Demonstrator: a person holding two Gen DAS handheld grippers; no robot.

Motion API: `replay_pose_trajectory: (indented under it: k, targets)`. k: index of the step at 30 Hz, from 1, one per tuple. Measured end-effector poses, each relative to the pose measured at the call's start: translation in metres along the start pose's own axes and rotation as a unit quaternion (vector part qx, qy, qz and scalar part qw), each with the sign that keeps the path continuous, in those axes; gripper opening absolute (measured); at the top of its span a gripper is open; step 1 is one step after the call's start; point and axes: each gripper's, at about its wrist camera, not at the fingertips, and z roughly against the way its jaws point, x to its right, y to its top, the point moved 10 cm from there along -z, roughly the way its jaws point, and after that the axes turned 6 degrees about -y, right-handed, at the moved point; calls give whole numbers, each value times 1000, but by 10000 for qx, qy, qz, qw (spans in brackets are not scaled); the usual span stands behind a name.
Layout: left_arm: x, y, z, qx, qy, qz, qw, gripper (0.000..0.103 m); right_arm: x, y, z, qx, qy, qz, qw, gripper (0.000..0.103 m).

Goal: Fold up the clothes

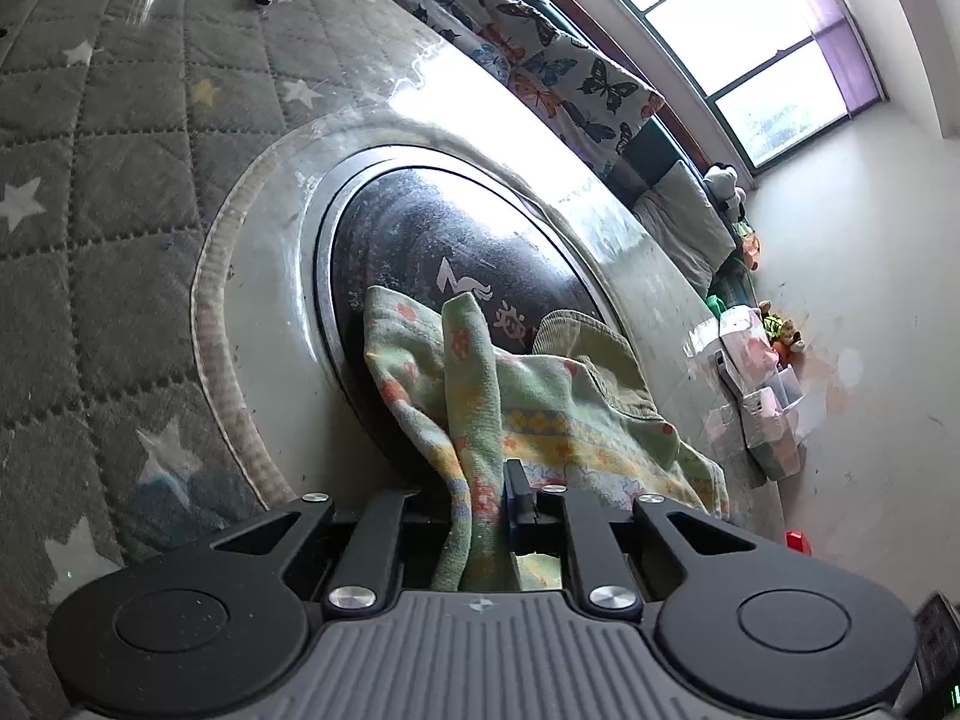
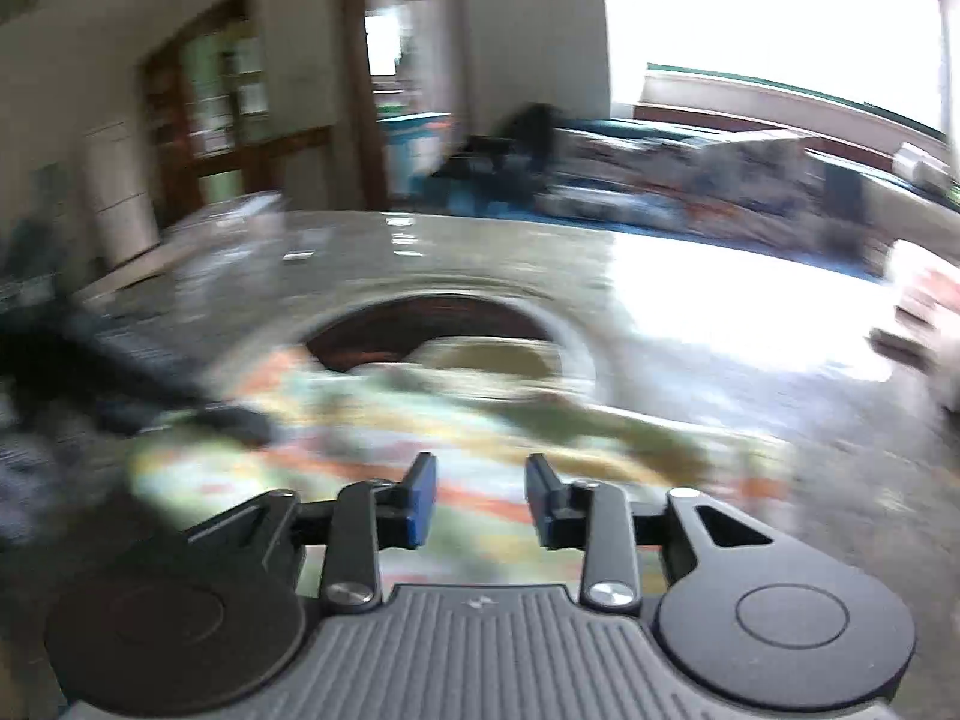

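Cloth fills the gap of my left gripper (image 1: 480,501): a strip of the green patterned garment (image 1: 540,402) runs up between its fingers, and they are pressed onto it. The rest of that garment lies heaped on the table (image 1: 270,312), partly over the round dark insert (image 1: 432,240) set into the glossy surface, its ribbed collar turned up toward the far side.

My left camera gives all this sharply, along with things the other view loses: the star-printed quilt (image 1: 90,180) beside the table, the butterfly-print fabric (image 1: 540,72) under the window (image 1: 750,48), and a cluster of small boxes (image 1: 762,396) by the wall.

My right camera is smeared by motion. It shows my right gripper (image 2: 480,501) spread apart with nothing between its blue pads (image 2: 420,498), hanging above the garment (image 2: 420,420), which reads there only as a blur of green, orange and yellow in front of the round insert (image 2: 420,324). That view alone shows a doorway (image 2: 390,90) and the wooden frame (image 2: 198,90) left of it.
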Motion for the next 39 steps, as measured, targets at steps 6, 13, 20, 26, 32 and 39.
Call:
replay_pose_trajectory:
  k: [6,13,20,26,32,39]
  targets:
    - [2,0,-3,-41,30,-114,9999,15,76,-13,-26,-139,-874,-550,9946,51]
    - [5,1,-6,-99,68,-242,9996,16,93,-22,-35,-173,-796,-927,9924,51]
    - [19,5,-3,13,102,-563,9984,13,80,-21,-31,-107,-556,-914,9942,13]
    - [31,8,-1,109,131,-837,9963,10,83,-12,-8,213,-521,-1228,9908,9]
    - [79,2,-24,-26,-137,-1247,9921,9,103,-4,28,531,-791,-1280,9872,8]
    - [140,-8,-54,-225,-490,-1729,9835,9,156,-4,69,716,-1455,-1363,9773,8]
